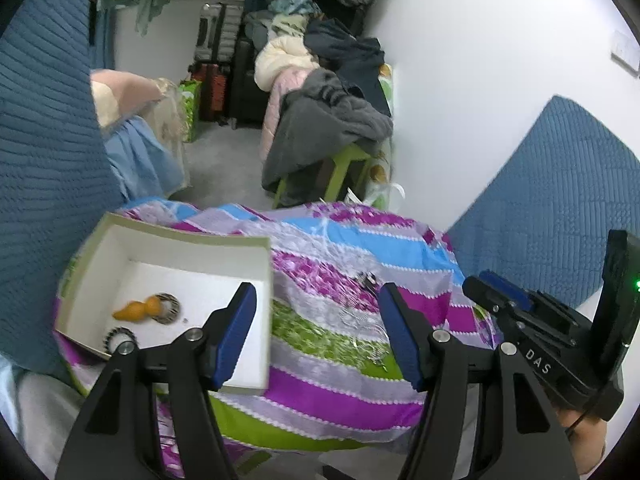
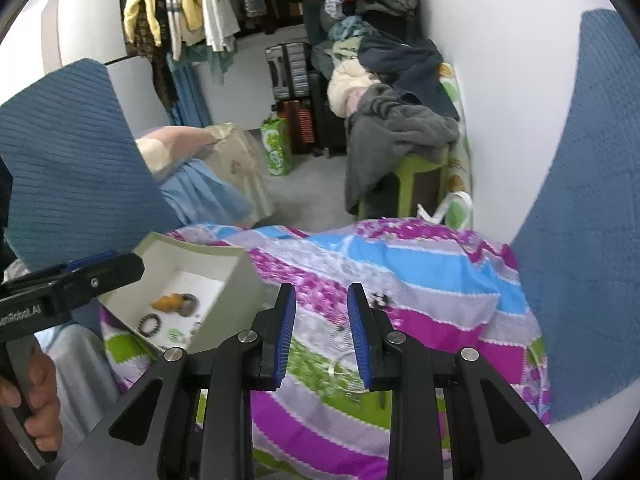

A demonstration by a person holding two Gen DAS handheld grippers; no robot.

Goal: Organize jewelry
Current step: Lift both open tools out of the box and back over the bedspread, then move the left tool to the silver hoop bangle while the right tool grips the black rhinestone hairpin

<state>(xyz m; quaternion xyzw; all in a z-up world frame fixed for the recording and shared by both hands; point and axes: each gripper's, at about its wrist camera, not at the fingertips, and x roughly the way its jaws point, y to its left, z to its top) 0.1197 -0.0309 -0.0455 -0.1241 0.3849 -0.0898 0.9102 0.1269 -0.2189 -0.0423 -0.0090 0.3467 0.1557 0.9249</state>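
Observation:
An open white box [image 1: 256, 264] sits on the left of a striped cloth [image 1: 328, 392]. It holds an orange gourd charm [image 1: 136, 309], a beaded ring [image 1: 170, 307] and a dark bead bracelet [image 1: 116, 336]. A small dark trinket [image 1: 368, 280] and thin silver pieces [image 1: 360, 320] lie on the cloth to its right. My left gripper [image 1: 316, 308] is open and empty above the box's right edge. My right gripper [image 2: 321, 304] is partly open and empty above the cloth, near a clear bangle [image 2: 344, 372] and the dark trinket [image 2: 378, 300]. The box [image 2: 236, 276] shows at its left.
Blue quilted panels [image 1: 44, 184] stand on both sides of the cloth. Beyond it are a green stool piled with clothes [image 1: 328, 136], suitcases [image 1: 220, 48], hanging garments [image 2: 180, 4] and a white wall [image 1: 480, 100] at the right.

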